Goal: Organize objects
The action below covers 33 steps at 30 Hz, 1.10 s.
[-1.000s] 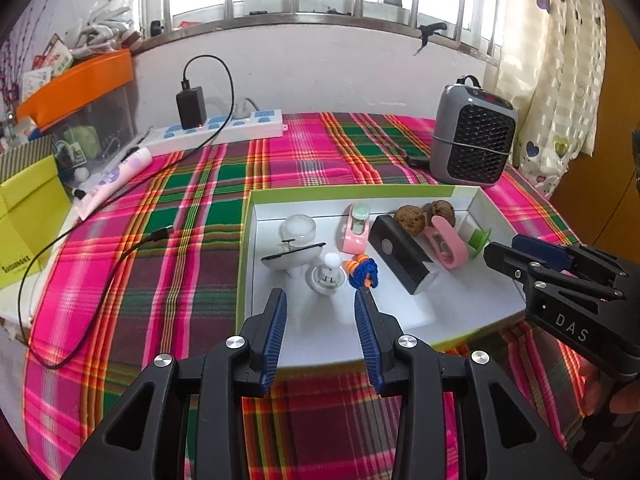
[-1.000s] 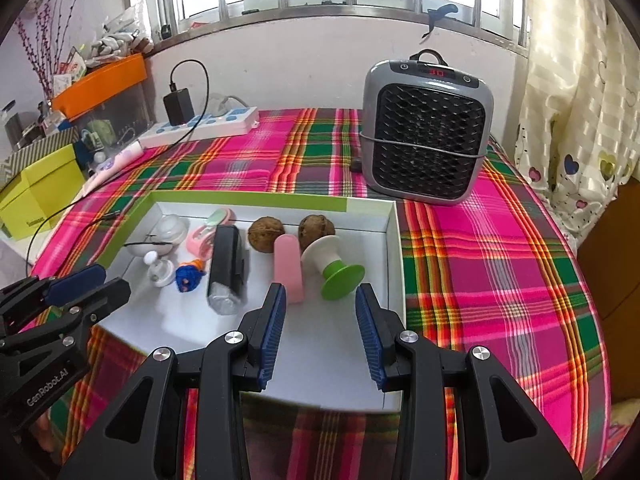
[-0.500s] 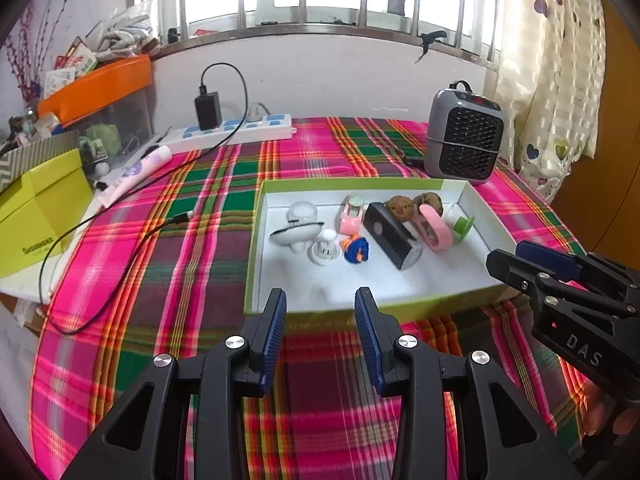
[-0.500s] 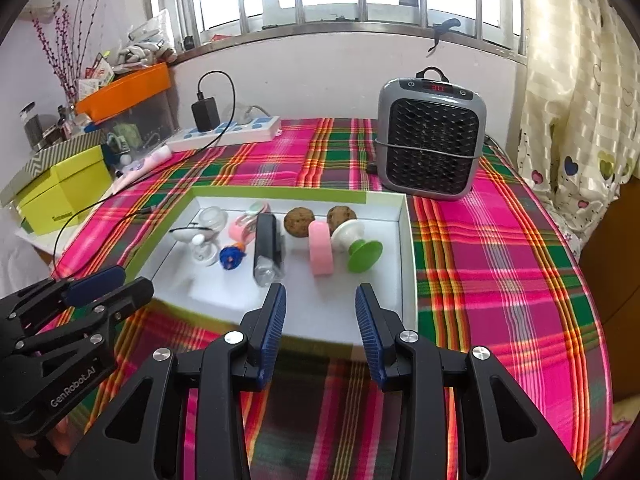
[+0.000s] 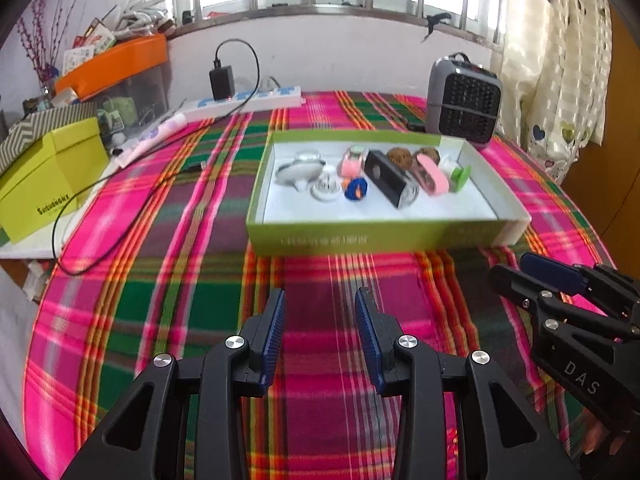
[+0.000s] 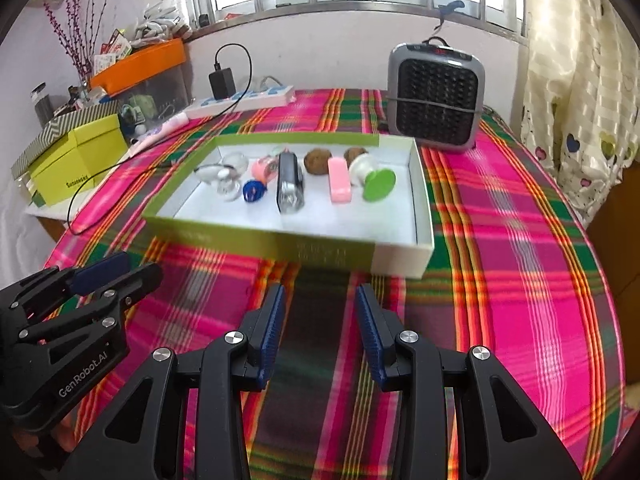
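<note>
Two hand-held grippers, the left gripper (image 5: 320,340) and right gripper (image 6: 320,336), hover side by side over plaid cloth (image 5: 180,300), jaws partly apart, holding nothing. Ahead of both sits the green box (image 6: 256,240), small objects lined up along its far side. Reaching in carelessly could nudge the upright green-based spool (image 6: 374,180) over.

A pink-and-green plaid cloth (image 5: 168,280) covers the surface; on it lie a green-walled tray (image 5: 360,236) (holding small items), a grey heater (image 5: 464,104), a white power strip (image 5: 256,98) and a black cable (image 5: 120,236)
</note>
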Motion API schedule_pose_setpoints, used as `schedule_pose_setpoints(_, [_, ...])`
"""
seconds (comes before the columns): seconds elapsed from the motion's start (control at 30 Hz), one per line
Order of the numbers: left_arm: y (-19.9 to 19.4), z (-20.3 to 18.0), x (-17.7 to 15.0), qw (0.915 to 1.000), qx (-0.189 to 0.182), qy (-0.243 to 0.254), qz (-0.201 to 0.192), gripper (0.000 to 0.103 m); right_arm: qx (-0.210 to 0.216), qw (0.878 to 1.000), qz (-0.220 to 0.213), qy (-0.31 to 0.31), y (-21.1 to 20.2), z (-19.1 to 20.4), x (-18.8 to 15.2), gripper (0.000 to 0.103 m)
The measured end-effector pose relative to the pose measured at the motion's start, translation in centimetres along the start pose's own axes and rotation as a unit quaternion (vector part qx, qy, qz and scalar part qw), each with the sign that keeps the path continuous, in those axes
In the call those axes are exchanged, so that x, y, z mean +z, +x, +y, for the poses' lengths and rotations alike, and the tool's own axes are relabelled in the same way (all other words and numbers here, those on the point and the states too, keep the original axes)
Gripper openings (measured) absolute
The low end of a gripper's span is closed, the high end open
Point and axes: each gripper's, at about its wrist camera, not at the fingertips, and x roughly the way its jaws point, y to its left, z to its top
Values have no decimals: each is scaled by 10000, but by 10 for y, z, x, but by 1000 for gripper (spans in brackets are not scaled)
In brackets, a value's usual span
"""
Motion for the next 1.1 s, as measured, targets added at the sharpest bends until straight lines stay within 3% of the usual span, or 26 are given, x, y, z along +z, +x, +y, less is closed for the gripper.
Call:
schedule_pose_setpoints(0.43, [0,-11,-29,9996,57,79,255,34,-77,9999,121,96,-4,0,-25,37])
schedule_pose_setpoints(0.97, [-11,-16,-46,9998,98,20,144,39,-168,9996,200,95,-13,1,-48,38])
schedule_pose_setpoints(1.1, [-12,-17,-48,9999,95,-52,133,42,-228,9995,198,7,-16,5,-51,43])
